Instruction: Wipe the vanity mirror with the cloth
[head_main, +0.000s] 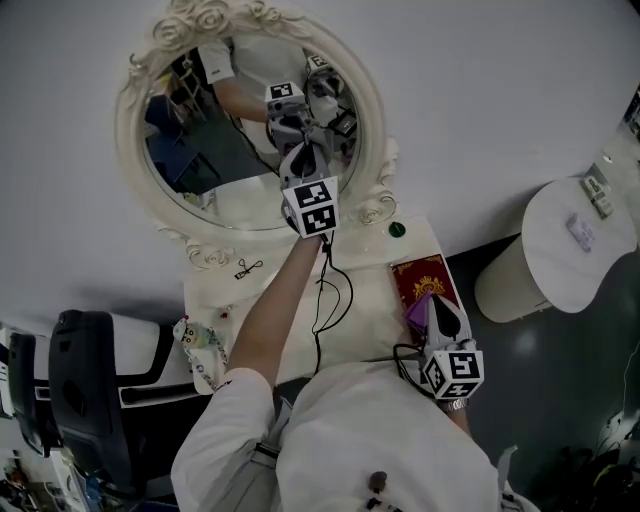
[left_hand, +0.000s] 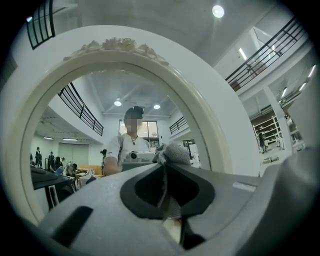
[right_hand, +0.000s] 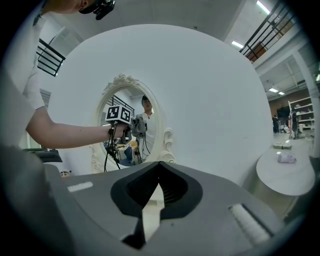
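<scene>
While left gripper (left_hand: 165, 167) jaws pinch cloth (left_hand: 174, 152) near the mirror (head_main: 200, 150) rim, right gripper (right_hand: 159, 167) (jaws together, empty) hangs apart.

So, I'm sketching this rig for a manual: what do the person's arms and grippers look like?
The left gripper and right gripper have grey bodies with darker tongs, and each carries a white cube of black square markers. Black cables trail from them. The person wears a white short-sleeved shirt.

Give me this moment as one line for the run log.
stage: cloth up at mirror | left gripper: shut on cloth, facing mirror glass | right gripper: shut, empty, away from mirror
</scene>
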